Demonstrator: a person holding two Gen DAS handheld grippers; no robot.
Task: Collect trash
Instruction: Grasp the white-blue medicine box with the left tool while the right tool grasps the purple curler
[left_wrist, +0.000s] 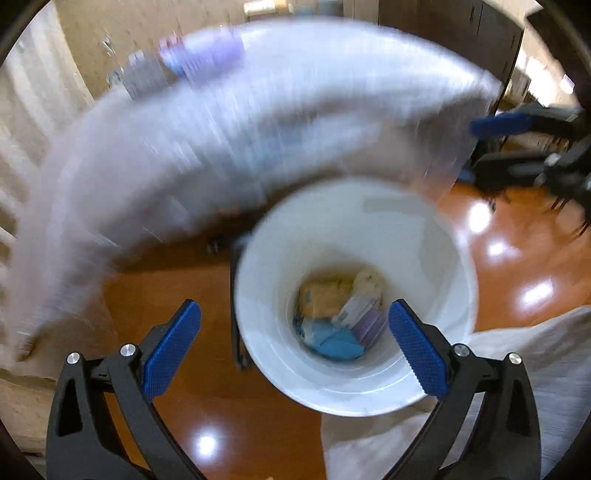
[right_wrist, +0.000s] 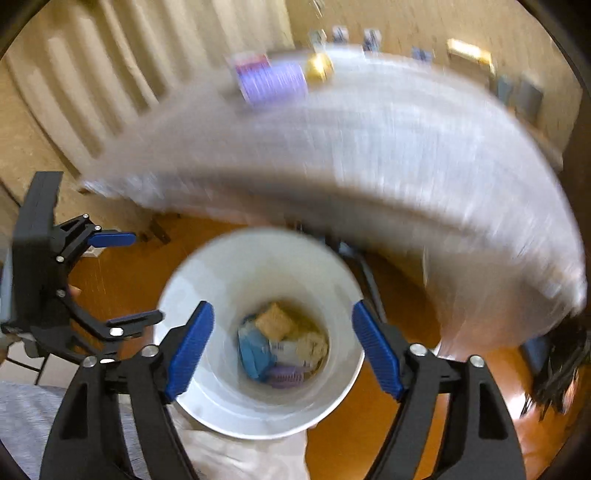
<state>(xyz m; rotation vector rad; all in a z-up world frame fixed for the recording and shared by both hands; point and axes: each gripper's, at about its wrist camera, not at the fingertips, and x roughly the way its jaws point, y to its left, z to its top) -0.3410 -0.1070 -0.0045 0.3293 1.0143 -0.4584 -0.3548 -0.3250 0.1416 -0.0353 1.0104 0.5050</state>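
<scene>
You're holding both grippers over the round white plastic bin (left_wrist: 354, 295) on the glossy wooden floor (left_wrist: 177, 369). Left gripper (left_wrist: 295, 347) and right gripper (right_wrist: 282, 350) are standing wide apart, gripping nothing. Trash is sitting at the bottom: orange packet (right_wrist: 273, 321), blue wrappers (left_wrist: 332, 341), purple wrapper (right_wrist: 286, 376).

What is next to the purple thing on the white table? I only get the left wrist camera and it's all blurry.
Observer: On the right wrist camera, a small gold thing sits right beside the purple thing on the white table. It's too blurred to name.
Operator: Is the right gripper holding any trash?
Observer: No. The right gripper is open with nothing between its blue pads, above the white trash bin.
Operator: Is anything behind the table?
Observer: Yes, a row of small items stands along the wall.
</scene>
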